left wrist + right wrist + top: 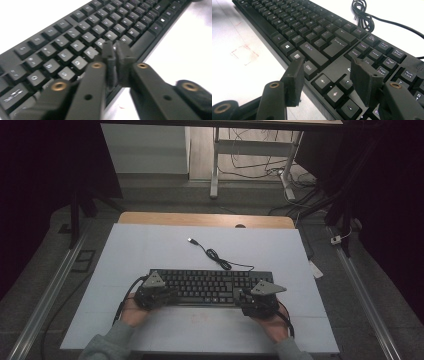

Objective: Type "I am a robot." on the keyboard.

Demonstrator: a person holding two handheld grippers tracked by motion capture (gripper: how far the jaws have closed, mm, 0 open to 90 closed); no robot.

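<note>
A black keyboard (210,285) lies across the white sheet, near its front. My left gripper (167,292) is at the keyboard's left end; in the left gripper view its jaws (115,50) are pressed together with nothing between them, tips over the lower letter rows (75,37). My right gripper (240,296) is at the right part of the keyboard. In the right gripper view it (327,63) stands open, its jaws apart above the arrow keys (334,93) and the Ctrl key, gripping nothing.
The keyboard's cable (217,256) coils behind it and ends in a loose USB plug (191,240) on the white sheet (140,250). Faint red marks (244,53) show on the sheet in front. Metal rails (50,290) flank the table; a desk frame (215,170) stands beyond.
</note>
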